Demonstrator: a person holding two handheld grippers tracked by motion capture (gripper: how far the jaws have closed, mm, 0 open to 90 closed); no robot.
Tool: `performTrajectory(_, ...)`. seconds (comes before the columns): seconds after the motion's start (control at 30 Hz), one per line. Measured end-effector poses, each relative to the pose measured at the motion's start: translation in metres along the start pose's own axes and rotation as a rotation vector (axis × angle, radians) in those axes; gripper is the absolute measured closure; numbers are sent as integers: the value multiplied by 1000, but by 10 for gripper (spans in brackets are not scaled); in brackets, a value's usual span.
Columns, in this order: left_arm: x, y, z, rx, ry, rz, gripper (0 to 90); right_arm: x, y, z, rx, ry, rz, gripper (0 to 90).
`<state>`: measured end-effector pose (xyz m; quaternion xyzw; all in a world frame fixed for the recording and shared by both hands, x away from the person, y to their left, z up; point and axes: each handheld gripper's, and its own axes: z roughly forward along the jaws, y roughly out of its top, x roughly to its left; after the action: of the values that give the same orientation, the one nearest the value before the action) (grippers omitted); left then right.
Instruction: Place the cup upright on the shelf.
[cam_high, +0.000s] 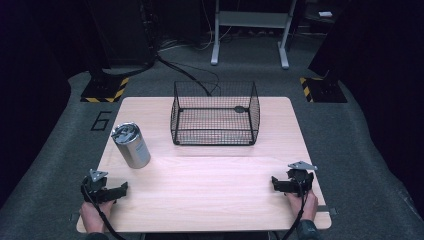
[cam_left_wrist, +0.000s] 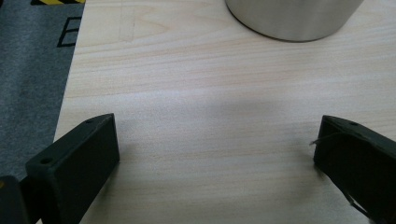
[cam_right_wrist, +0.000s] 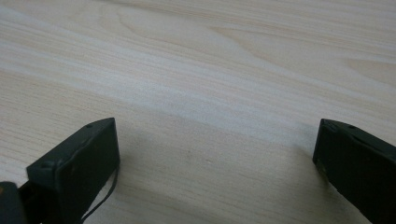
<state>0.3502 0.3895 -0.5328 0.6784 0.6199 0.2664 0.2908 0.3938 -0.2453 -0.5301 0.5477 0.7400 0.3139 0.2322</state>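
Desk (cam_high: 210, 190) of pale wood carries two things: a metal can (cam_high: 131, 145) at the left and a black wire basket (cam_high: 215, 114) at the far middle. The can stands on its base, a little tilted in the high view, so its long axis goes up from the desk and its dark lid (cam_high: 125, 131) points upward. It is well apart from the basket, nearer to the left edge of the desk. The basket is open on top; one small dark thing (cam_high: 241, 108) lies at its far right corner, too small to tell what it is.

The left tongs (cam_high: 111, 191) rest at the near left of the desk, held by the left hand (cam_high: 92, 215), just in front of the can. In the left gripper view the jaws stand wide apart with only bare wood between them, and the rounded bottom of the can (cam_left_wrist: 294, 21) shows ahead, not touching them.

The right tongs (cam_high: 281, 184) rest at the near right, held by the right hand (cam_high: 303, 204), and point toward the middle of the desk. In the right gripper view their jaws are also spread wide over bare wood, gripping nothing.

Around the desk is grey carpet (cam_high: 45, 165), with a number 6 (cam_high: 101, 120) marked on it at the left.
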Motion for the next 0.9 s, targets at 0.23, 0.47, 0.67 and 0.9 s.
performTrajectory(0.23, -1, 0, 0, 3, 0, 0, 0, 0, 0, 0, 0, 0, 0, 1)
performTrajectory(0.47, -3, 0, 0, -1, 19, -23, 1, 0, 0, 0, 0, 0, 0, 1)
performTrajectory(0.67, -1, 0, 0, 5, 4, -11, 0, 0, 0, 0, 0, -1, 0, 1)
performTrajectory(0.9, 0, 3, -3, 6, -28, -20, 0, 0, 0, 0, -1, -1, 0, 1)
